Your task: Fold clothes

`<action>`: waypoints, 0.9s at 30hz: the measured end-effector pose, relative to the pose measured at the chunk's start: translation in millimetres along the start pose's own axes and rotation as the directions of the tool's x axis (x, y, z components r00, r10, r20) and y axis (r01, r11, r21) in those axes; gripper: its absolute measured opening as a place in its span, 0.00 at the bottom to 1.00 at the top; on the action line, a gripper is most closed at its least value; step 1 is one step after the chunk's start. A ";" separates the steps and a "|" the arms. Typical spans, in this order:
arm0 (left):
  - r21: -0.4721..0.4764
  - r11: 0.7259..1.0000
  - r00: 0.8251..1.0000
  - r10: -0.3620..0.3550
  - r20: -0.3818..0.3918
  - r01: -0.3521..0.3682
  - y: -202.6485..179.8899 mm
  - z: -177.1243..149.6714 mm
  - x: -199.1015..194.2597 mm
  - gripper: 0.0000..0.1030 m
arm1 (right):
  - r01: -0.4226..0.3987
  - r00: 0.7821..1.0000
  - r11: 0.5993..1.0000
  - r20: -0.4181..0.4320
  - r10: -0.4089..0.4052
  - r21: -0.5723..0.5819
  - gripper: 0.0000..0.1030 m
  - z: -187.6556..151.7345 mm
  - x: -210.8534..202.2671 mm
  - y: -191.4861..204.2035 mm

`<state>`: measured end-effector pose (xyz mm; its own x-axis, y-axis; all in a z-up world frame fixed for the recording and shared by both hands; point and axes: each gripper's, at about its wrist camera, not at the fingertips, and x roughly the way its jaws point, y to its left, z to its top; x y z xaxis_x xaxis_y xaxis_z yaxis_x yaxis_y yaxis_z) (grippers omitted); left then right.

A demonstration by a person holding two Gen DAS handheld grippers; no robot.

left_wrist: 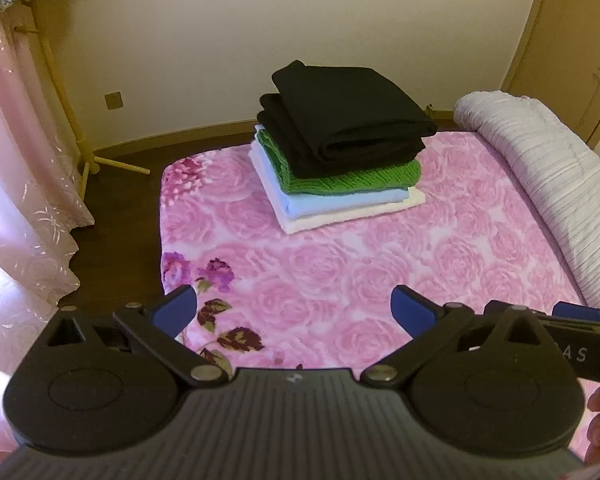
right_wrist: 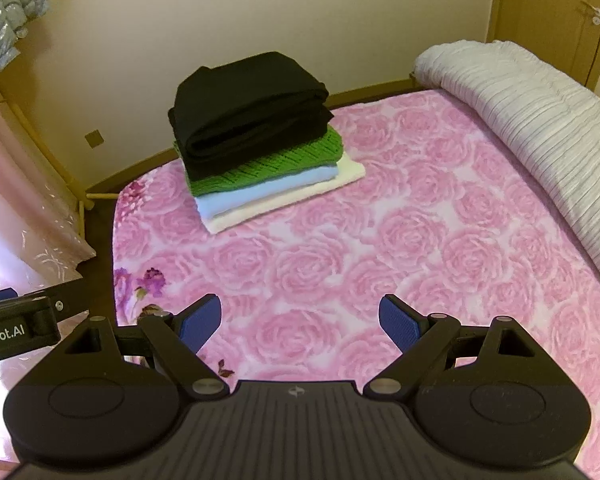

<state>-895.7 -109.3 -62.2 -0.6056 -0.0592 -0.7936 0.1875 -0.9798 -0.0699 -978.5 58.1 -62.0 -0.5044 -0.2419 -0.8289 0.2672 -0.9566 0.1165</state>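
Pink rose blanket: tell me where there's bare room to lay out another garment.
The widest free patch of the pink rose blanket runs from the stack of folded clothes toward the open right gripper and open left gripper, bordered by the rolled white quilt. The far corner is crowded by the stack; only a narrow strip separates stack and quilt.

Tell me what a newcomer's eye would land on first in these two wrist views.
First, the stack of folded clothes at the far end of the pink rose-patterned blanket: a black garment on top, then a green knit, a pale blue piece and a cream one at the bottom. Next, the left gripper and right gripper, both open and empty, held over the near part of the blanket.
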 end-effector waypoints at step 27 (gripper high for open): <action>0.035 0.999 0.999 0.038 -0.036 -0.037 -9.2 36.3 69.0 0.99 | -0.010 0.999 1.000 -0.047 0.010 0.002 0.86 39.4 60.0 -8.7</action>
<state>-967.3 -111.3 -94.3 -0.5694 -0.0898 -0.8172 0.1829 -0.9829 -0.0194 -1043.4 45.5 -91.2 -0.4624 -0.2432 -0.8527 0.2708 -0.9544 0.1254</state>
